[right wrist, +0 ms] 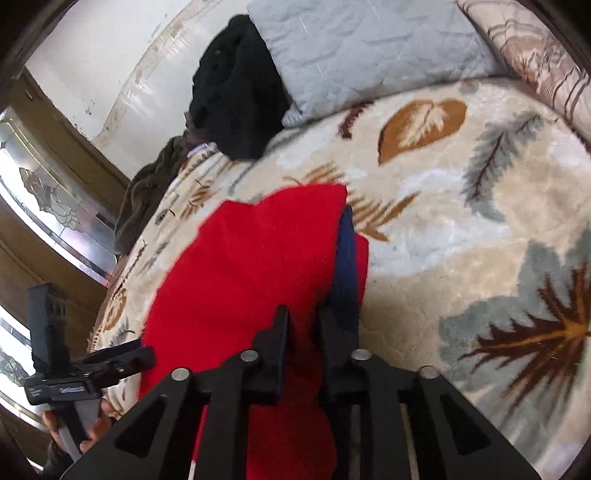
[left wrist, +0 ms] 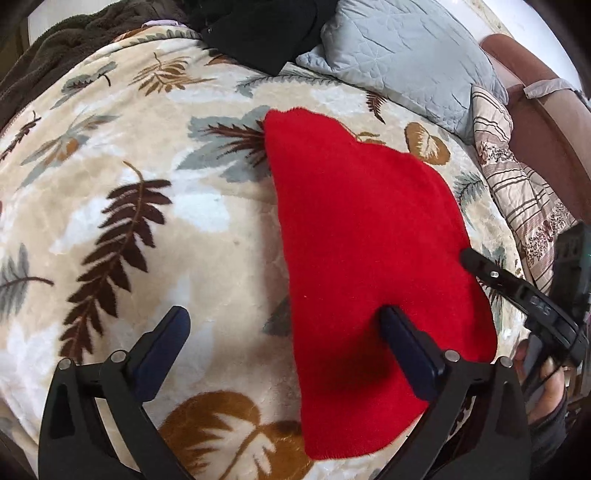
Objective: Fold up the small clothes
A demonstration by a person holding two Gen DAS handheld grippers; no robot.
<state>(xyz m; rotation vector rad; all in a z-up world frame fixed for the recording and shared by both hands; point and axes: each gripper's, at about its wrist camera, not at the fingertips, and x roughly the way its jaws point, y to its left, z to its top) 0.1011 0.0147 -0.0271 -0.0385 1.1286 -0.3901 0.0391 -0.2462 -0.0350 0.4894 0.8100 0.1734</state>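
Note:
A red fleece cloth (left wrist: 362,221) lies on a cream bedspread with a leaf print (left wrist: 147,147). My left gripper (left wrist: 284,314) hangs over the cloth's near left edge, jaws wide open; one blue pad is above the red fabric, the other above the bedspread, and nothing is gripped. In the right wrist view the red cloth (right wrist: 240,266) is bunched between the narrow jaws of my right gripper (right wrist: 317,266), which is shut on it; fabric drapes over and hides the left fingertip. One of the right gripper's fingers (left wrist: 491,275) shows at the cloth's right edge.
A grey quilted pillow (left wrist: 402,55), a black garment (left wrist: 266,29) and a striped patterned pillow (left wrist: 517,192) lie along the far side. Dark brown fleece (left wrist: 55,48) sits at the far left. A glazed door (right wrist: 48,199) stands beyond the bed. A hand (right wrist: 92,435) holds the left gripper.

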